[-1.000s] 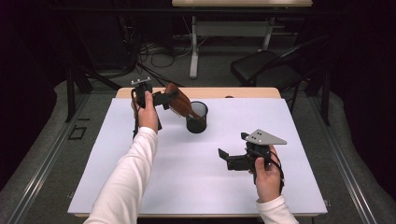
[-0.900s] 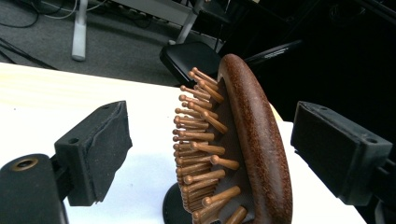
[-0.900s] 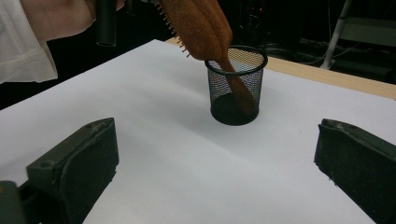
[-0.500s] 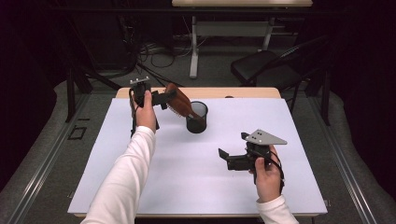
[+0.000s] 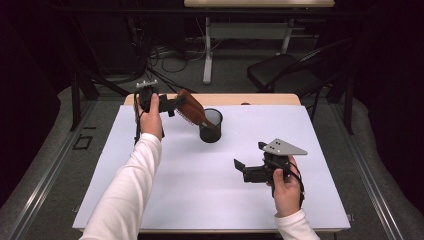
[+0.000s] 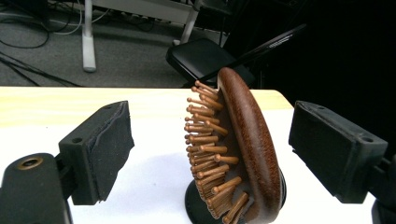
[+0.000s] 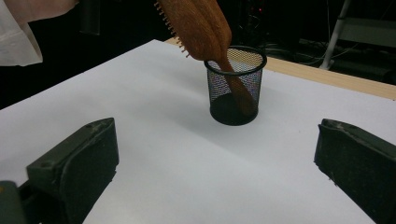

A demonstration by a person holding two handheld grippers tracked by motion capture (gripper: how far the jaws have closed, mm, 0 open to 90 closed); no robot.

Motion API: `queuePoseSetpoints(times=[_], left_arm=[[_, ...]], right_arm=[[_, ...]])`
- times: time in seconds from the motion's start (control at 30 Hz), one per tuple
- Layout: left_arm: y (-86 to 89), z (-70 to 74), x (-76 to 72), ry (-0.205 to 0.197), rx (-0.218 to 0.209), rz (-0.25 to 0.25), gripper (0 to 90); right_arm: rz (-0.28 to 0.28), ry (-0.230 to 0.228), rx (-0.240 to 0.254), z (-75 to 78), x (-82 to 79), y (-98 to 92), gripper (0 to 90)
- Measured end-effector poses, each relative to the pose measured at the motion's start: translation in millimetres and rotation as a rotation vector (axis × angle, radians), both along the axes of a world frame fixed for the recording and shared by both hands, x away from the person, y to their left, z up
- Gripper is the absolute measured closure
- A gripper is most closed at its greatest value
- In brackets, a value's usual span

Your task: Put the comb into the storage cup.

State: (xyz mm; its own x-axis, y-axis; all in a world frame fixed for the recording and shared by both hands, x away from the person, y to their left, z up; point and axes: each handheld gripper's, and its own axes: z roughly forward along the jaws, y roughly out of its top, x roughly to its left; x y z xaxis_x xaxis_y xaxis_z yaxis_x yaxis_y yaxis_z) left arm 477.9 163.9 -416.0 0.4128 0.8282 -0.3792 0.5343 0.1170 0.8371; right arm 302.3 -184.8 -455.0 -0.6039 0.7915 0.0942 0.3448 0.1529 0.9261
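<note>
Hairbrush (image 6: 243, 149) stands handle-down in mesh cup (image 5: 210, 126), leaning left. Left gripper (image 5: 172, 104) jaws, just closing a bit, sit apart around the brush head, not touching. Right gripper (image 5: 243, 170) open, empty, near table (image 5: 200, 190) front.

light: bright on white table (image 5: 200, 190) | surroundings: dark | shadows: soft | focus: near tongs slightly blurred

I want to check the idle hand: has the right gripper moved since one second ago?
No. The right gripper sits at the same spot on the white table, equally far from the cup.
</note>
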Motion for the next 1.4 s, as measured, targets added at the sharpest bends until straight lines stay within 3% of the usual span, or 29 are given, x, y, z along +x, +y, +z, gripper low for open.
queuePoseSetpoints(times=[0.23,0.47,0.9,1.4], left_arm=[[5.1,9.4,-2.6,-0.024,0.021,-0.018,14.0],[9.6,12.6,-3.9,-0.015,0.016,-0.024,13.9],[16.5,18.1,-9.4,-0.019,0.070,-0.071,14.3],[21.9,23.6,-18.4,-0.031,0.102,-0.113,14.3]], right_arm=[[-0.001,-0.001,0.002,0.4,-0.1,-0.5,0.0],[0.001,-0.002,0.000,0.3,-0.2,-0.5,0.0],[0.004,-0.002,0.000,0.0,0.1,-1.3,0.0],[0.006,-0.005,-0.013,1.1,-0.1,-0.6,0.0]])
